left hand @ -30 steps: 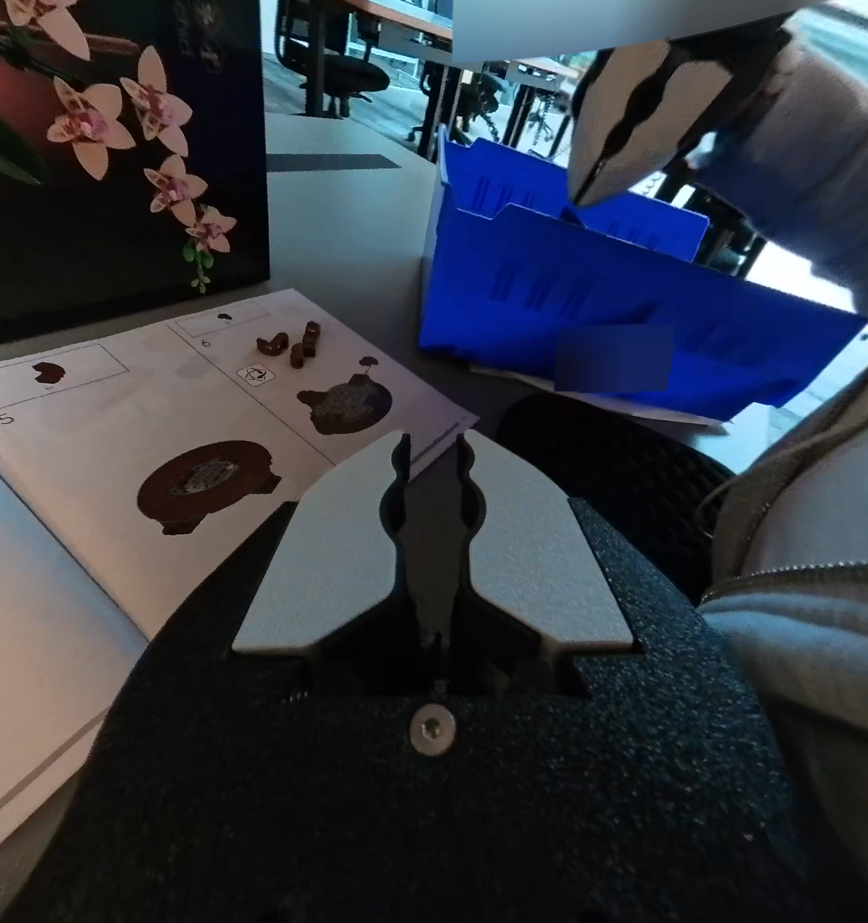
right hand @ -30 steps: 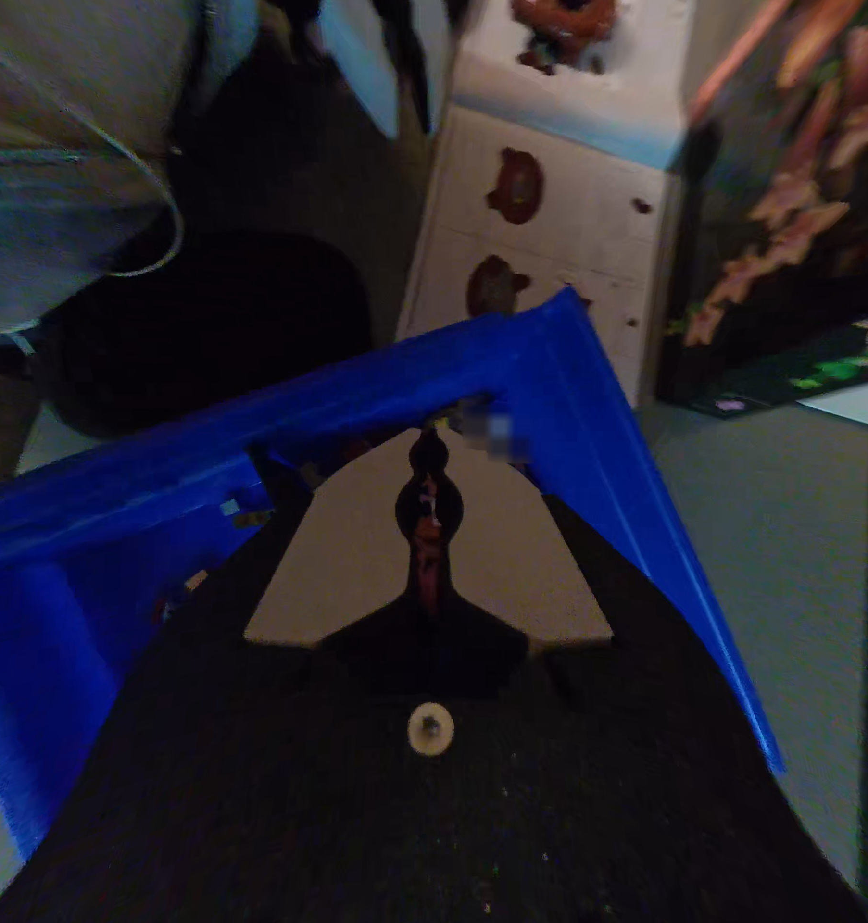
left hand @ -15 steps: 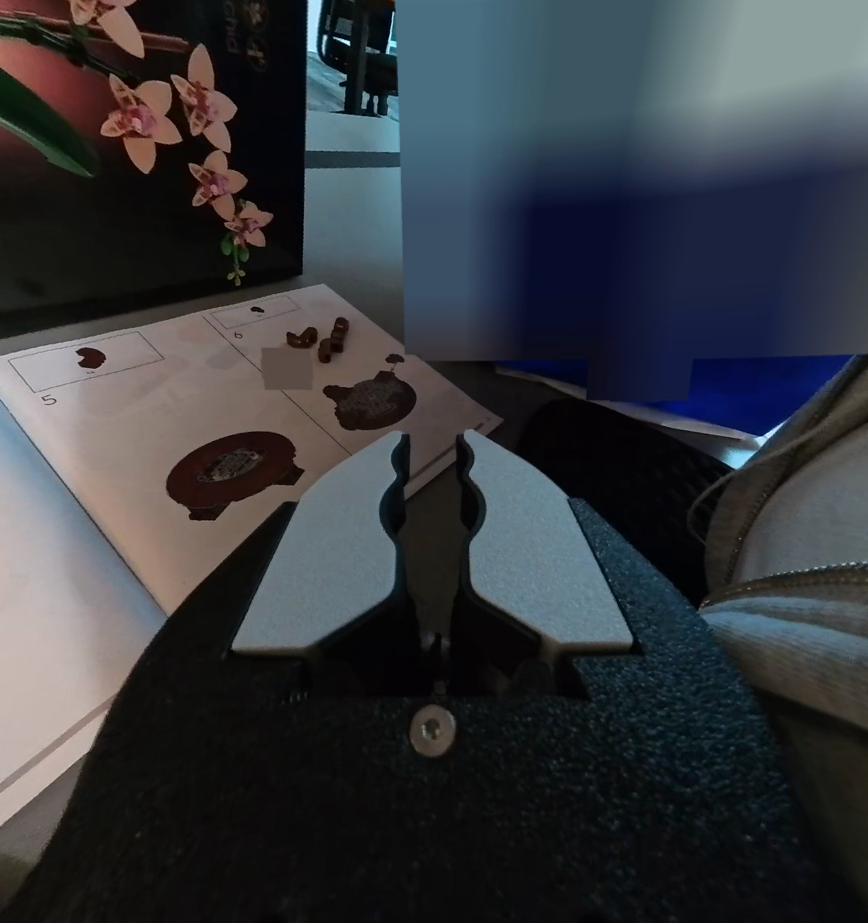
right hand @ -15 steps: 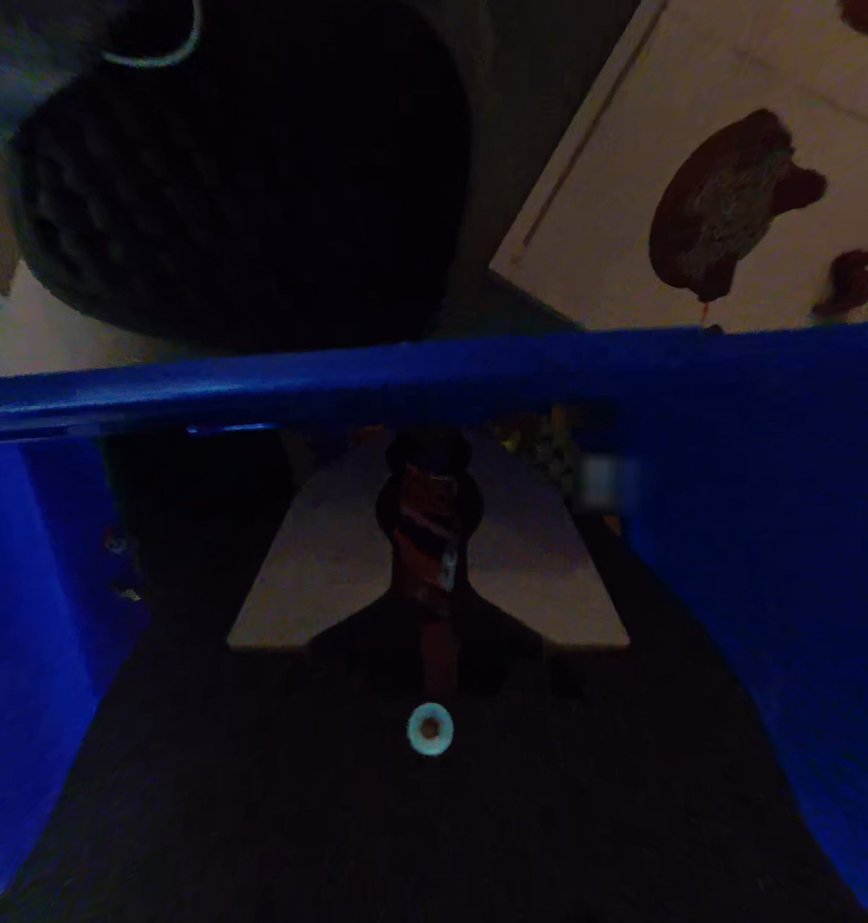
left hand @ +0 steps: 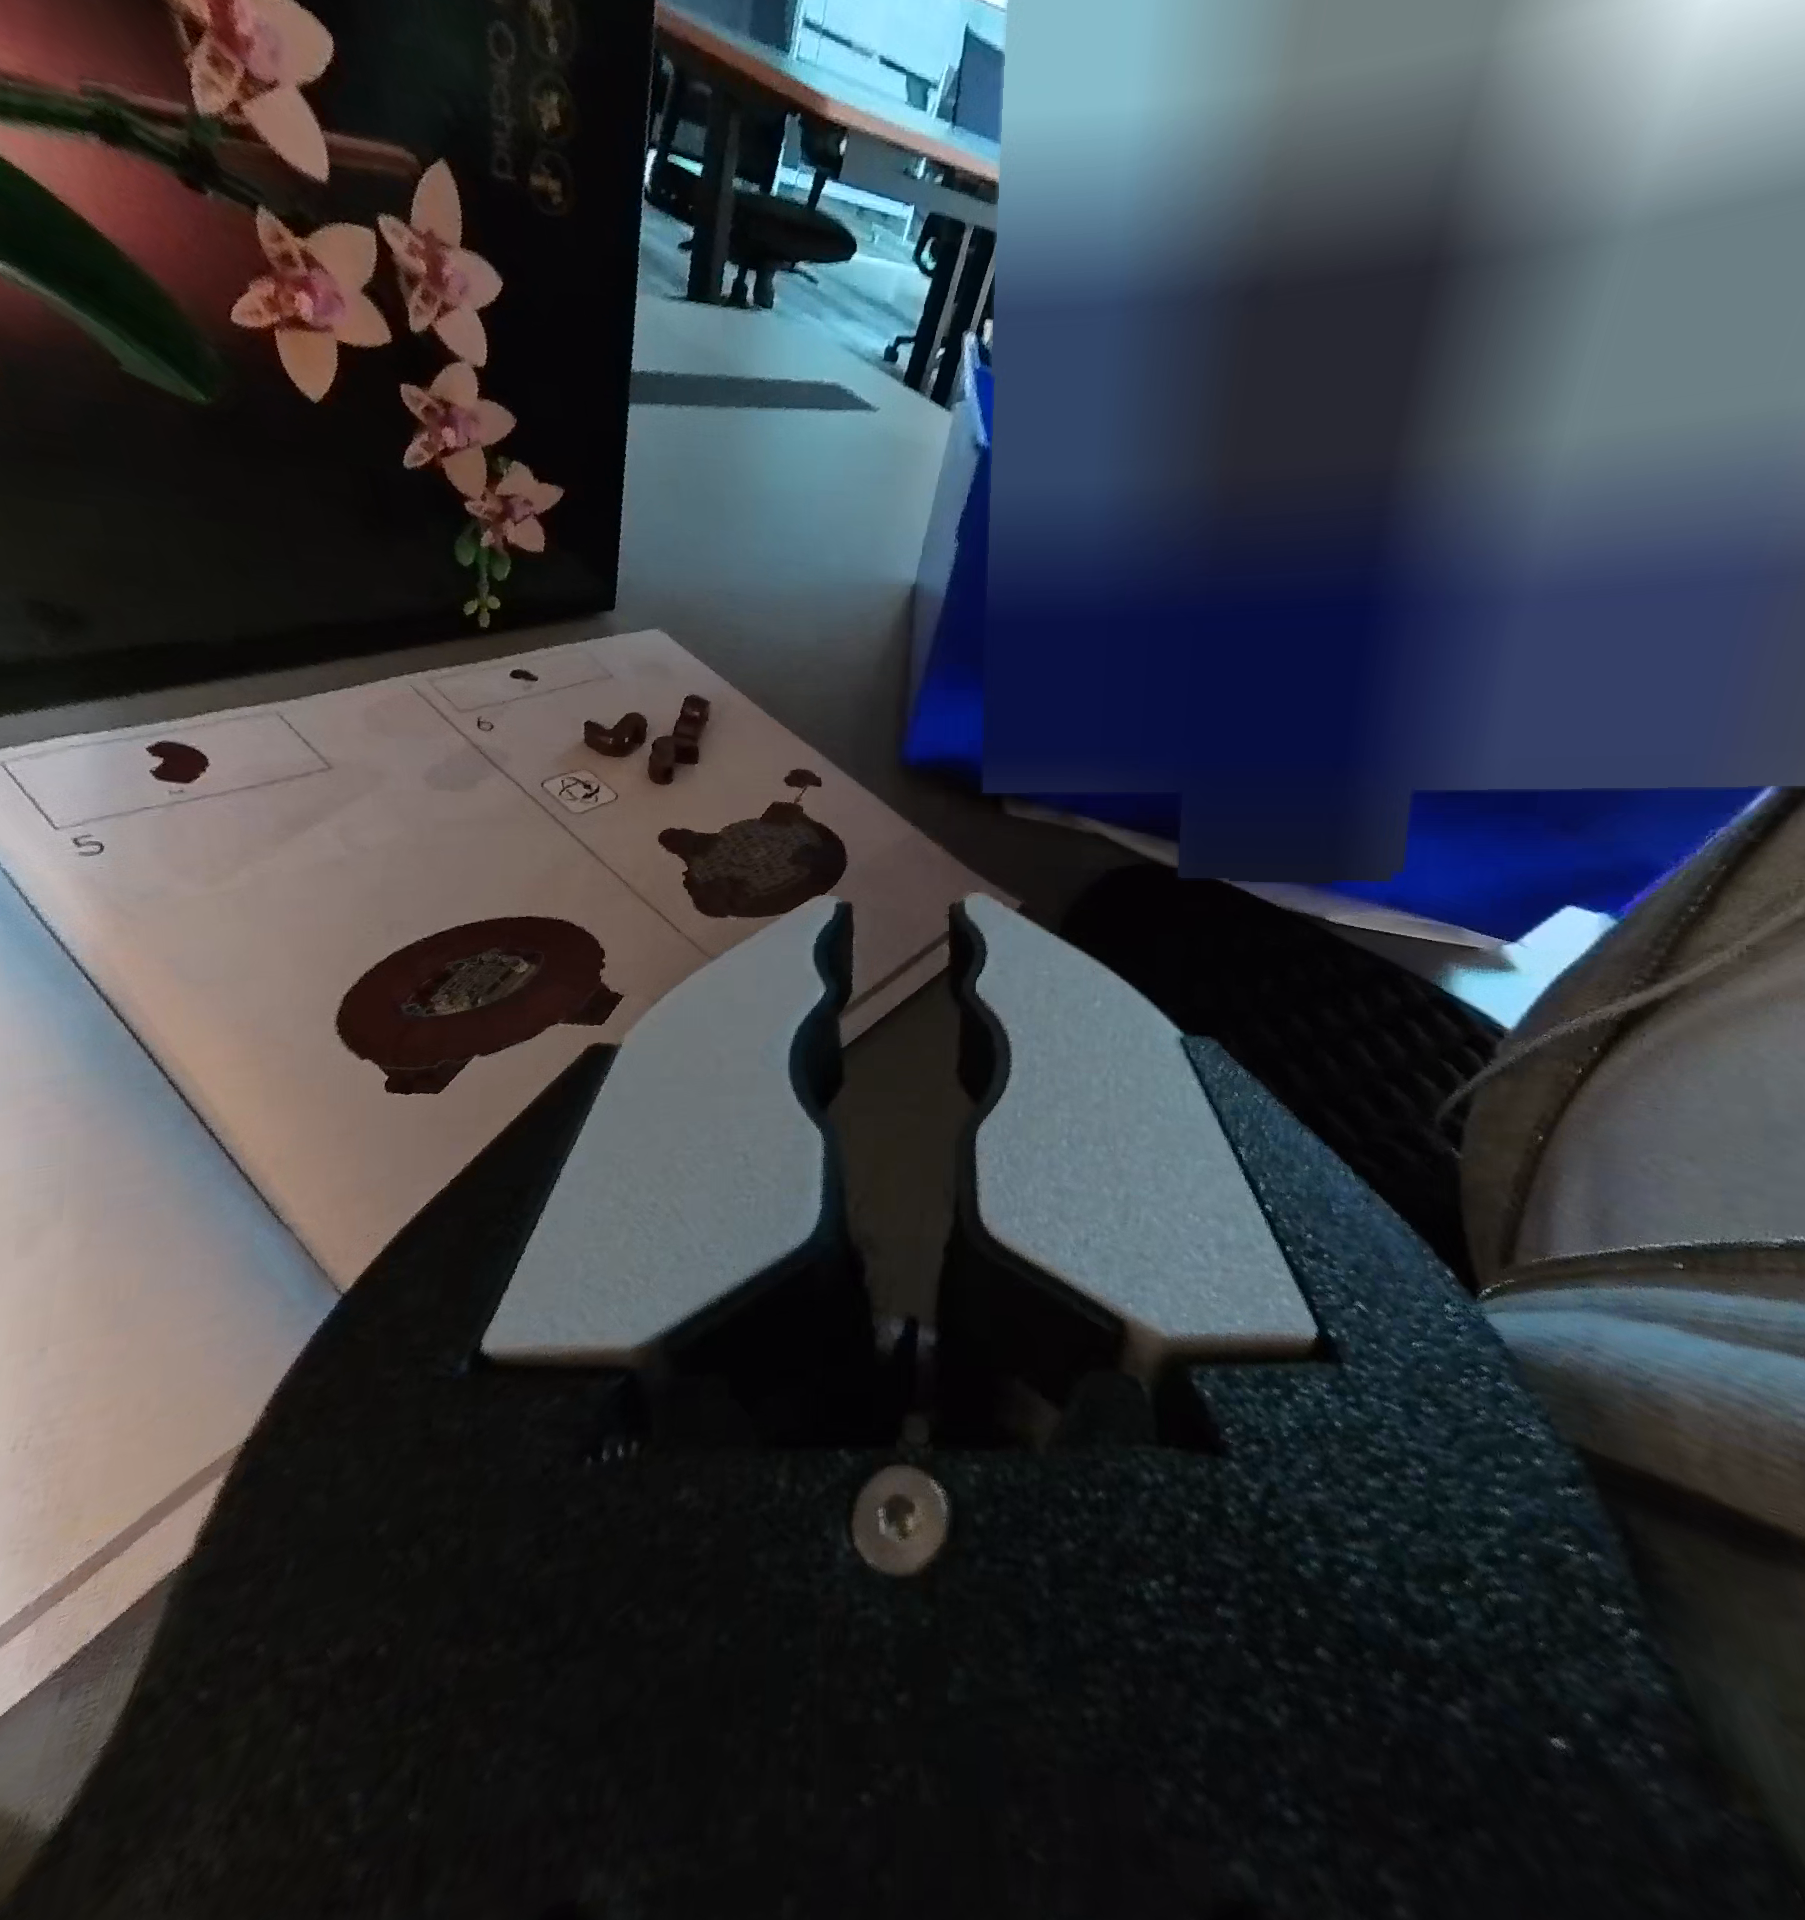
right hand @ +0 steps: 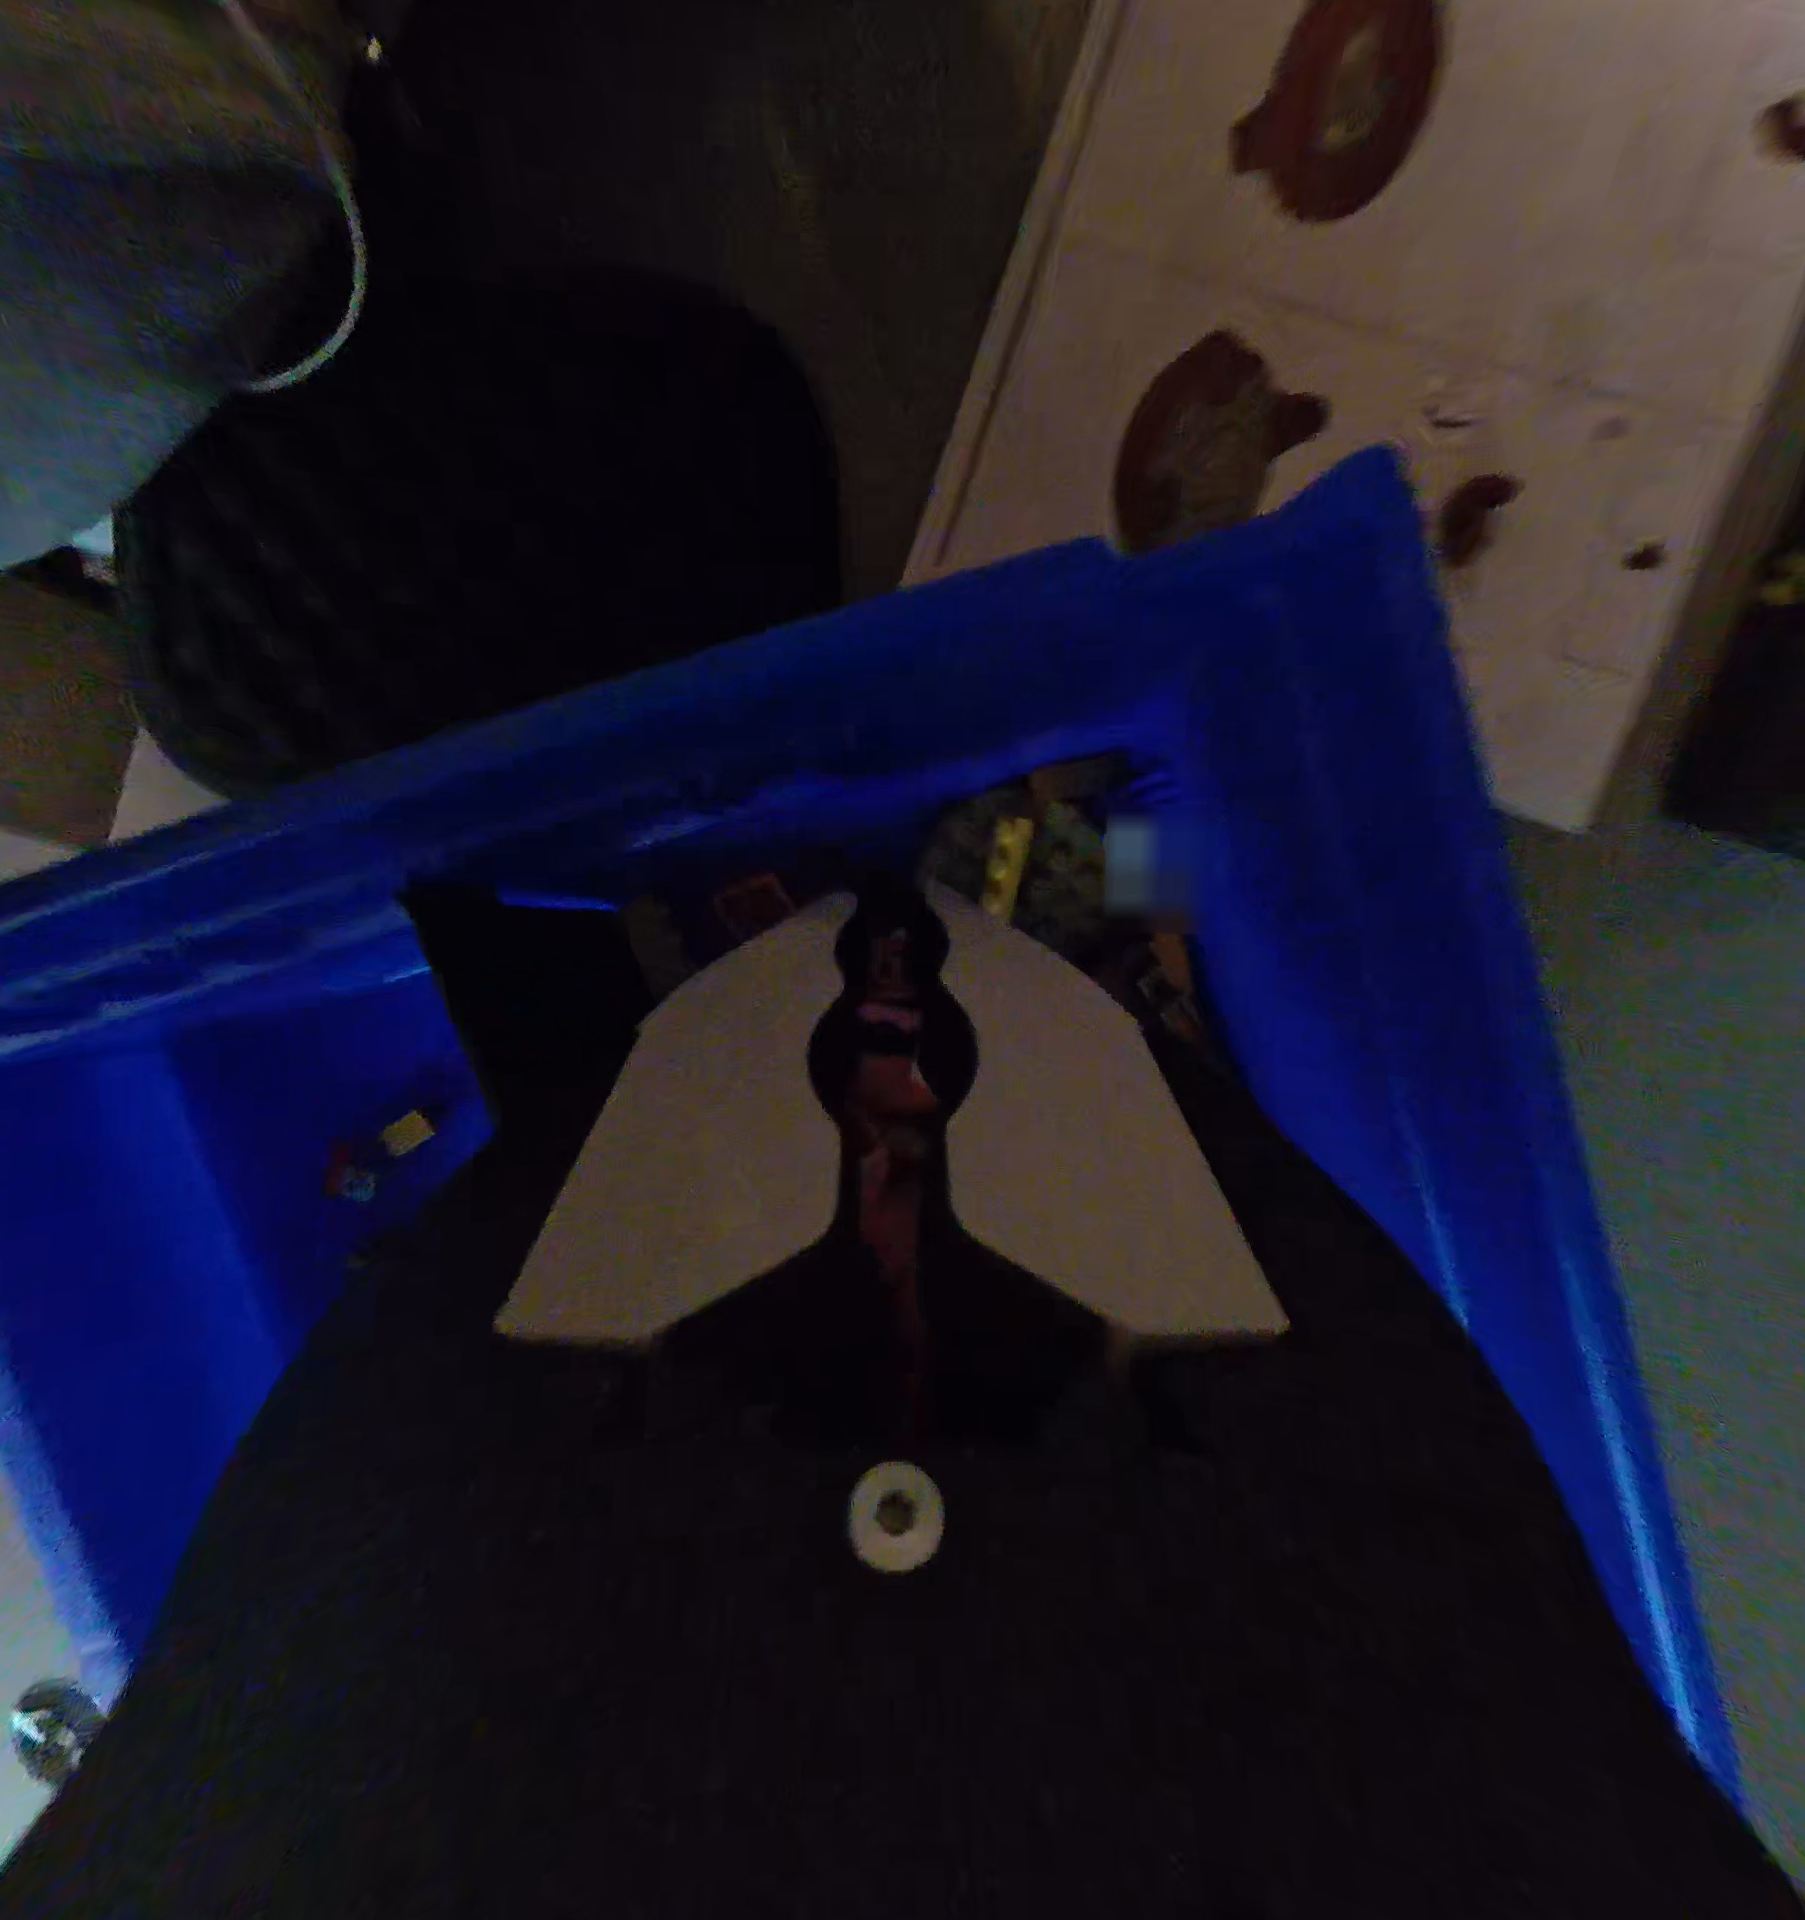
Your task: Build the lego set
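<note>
The left hand-held gripper (left hand: 900, 914) hovers open and bare over the near edge of an open instruction booklet (left hand: 254, 935) on the grey desk (left hand: 773, 540); three small dark brown bricks (left hand: 649, 732) lie on its page. The right hand-held gripper (right hand: 893, 904) reaches into a blue bin (right hand: 1345, 831) of mixed small pieces, its fingers nearly together; whether they grip anything I cannot tell.

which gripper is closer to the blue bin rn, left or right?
Right. The right gripper reaches down inside the blue bin, fingers among the small pieces. The left gripper hovers over the open instruction booklet, beside the bin.
</note>
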The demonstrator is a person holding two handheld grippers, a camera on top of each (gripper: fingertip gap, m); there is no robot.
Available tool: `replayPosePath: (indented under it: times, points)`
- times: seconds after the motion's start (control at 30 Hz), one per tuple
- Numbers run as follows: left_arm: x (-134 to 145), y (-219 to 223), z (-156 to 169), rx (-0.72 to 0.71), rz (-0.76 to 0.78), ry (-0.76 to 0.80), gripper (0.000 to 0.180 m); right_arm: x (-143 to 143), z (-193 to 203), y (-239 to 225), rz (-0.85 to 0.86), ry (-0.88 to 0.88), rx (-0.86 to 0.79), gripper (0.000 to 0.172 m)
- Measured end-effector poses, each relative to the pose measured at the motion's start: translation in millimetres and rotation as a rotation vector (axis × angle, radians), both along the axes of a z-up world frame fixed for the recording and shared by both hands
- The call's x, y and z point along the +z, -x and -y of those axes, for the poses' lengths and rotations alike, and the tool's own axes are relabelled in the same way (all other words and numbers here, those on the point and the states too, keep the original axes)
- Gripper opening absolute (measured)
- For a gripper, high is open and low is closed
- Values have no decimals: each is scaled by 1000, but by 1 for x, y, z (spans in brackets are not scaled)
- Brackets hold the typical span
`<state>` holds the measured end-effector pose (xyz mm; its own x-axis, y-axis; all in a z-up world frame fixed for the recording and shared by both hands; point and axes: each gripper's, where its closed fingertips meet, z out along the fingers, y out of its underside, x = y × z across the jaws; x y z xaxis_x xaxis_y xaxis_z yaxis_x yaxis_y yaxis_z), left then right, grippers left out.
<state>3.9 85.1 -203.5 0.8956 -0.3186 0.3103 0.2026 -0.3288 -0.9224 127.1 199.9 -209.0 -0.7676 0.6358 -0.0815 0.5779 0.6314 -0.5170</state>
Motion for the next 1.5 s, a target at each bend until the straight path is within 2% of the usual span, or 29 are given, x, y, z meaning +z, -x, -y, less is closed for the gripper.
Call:
replayPosePath:
  times: [0.17, 0.27, 0.4, 0.47, 0.53, 0.6, 0.7, 0.83, 0.93, 1.07, 1.13, 1.2, 1.3, 1.4, 1.43, 1.5]
  points:
    - [5, -1, 3, -26, 32, -33, 17, 47, -6, 11, -120, -44, -113, 4]
    - [8, -2, 4, -39, 51, -53, 17, 77, -5, 36, -214, -97, -205, 4]
    - [12, -6, 8, -79, 57, -79, 17, 94, 7, 80, -251, -183, -451, 4]
    - [12, -7, 12, -115, 29, -46, 17, 94, 12, 98, -266, -224, -609, 4]
    - [14, -3, 19, -158, -8, -6, 19, 84, 32, 116, -261, -158, -739, 4]
    - [23, 8, 26, -177, -6, 5, 20, 64, 46, 133, -248, -110, -854, 4]
    - [38, 31, 37, -176, 49, -1, 22, 14, 34, 147, -185, -165, -1043, 4]
    - [44, 66, 56, -130, 23, -4, 22, -27, 27, 161, -87, -156, -1073, 5]
    - [39, 85, 66, -78, -12, -1, 22, -41, 21, 162, -20, -173, -1081, 5]
    - [35, 95, 72, -41, -2, 6, 23, -52, 18, 164, -13, -217, -1094, 6]
    - [35, 97, 72, -19, -29, 9, 23, -60, 17, 161, 12, -234, -1105, 14]
    - [35, 100, 74, -1, -49, 9, 23, -56, 16, 161, -26, -216, -1126, 26]
    - [34, 105, 76, 32, -82, 18, 23, -40, 16, 158, -103, -187, -1132, 29]
    - [33, 114, 76, 86, -122, 34, 25, -13, 18, 156, -286, -165, -1079, 30]
    - [35, 119, 75, 121, -131, 29, 30, -5, 19, 155, -353, -142, -1056, 29]
    - [41, 125, 73, 167, -119, -15, 51, 12, 19, 151, -484, -79, -1027, 34]
